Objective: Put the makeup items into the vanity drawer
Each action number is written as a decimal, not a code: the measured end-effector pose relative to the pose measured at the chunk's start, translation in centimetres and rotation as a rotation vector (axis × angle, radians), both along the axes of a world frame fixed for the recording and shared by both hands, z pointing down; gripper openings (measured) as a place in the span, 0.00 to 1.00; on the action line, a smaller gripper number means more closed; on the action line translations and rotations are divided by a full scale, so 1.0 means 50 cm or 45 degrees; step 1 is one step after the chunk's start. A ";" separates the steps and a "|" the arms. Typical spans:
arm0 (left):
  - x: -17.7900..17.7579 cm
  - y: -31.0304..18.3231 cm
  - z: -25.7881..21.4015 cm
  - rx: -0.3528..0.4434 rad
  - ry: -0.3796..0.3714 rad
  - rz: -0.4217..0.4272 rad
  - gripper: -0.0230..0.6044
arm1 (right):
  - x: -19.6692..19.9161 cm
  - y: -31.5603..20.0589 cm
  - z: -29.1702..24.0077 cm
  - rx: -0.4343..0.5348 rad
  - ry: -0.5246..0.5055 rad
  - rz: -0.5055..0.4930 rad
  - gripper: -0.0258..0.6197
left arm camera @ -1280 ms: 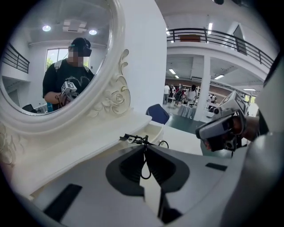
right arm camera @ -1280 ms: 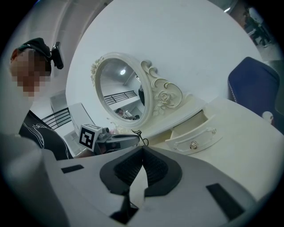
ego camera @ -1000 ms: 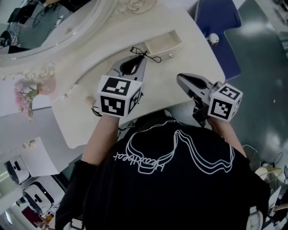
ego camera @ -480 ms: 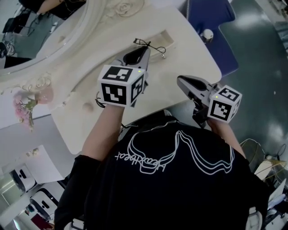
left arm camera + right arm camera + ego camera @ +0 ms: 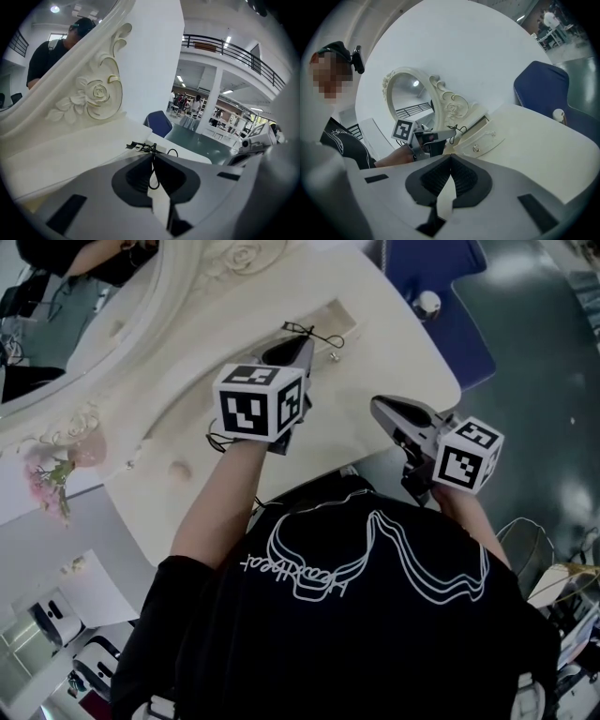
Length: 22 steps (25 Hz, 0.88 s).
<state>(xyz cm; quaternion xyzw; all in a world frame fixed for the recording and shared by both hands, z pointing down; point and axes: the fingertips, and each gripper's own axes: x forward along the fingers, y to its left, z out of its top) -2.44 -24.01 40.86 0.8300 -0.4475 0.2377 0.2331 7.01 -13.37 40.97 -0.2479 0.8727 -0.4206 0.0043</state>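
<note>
Head view shows, at the far left, the carved oval mirror (image 5: pixel 84 296) with pink flowers (image 5: pixel 56 460) below it, both well apart from the work. Right of them the left gripper (image 5: pixel 302 341) reaches out over the cream vanity top (image 5: pixel 403 343), angled down and away from the person. Its 2 jaws are pressed together on a thin black wiry item (image 5: pixel 314 334), and in the left gripper view a loop of it hangs between the pads while the rest sticks out past the tips. I cannot tell what kind of makeup item it is. The pinch sits at the very tips, probably because so slight a thing gives nothing else to hold. It also leaves most of the item free to go into the drawer first. Just beyond the tips, far and slightly right, is 1 small drawer (image 5: pixel 336 315) pulled open, its knob facing the person. The item hangs at its front edge, not yet inside. What shows of the drawer's interior is pale and bare, and I see nothing in it, though the near part is hidden behind the gripper. To the right, the right gripper (image 5: pixel 377 404) hovers near the table's near edge, jaws closed on nothing, seemingly just kept out of the way. At the far right stands 1 blue chair (image 5: pixel 441 268).
</note>
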 end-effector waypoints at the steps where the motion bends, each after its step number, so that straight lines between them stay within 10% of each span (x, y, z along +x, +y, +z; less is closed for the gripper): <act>1: 0.001 -0.003 0.006 -0.009 -0.003 -0.001 0.07 | 0.003 -0.002 0.005 -0.008 0.002 0.004 0.05; 22: -0.006 -0.024 0.052 -0.118 0.000 -0.064 0.12 | 0.003 -0.011 0.029 -0.058 0.001 0.000 0.05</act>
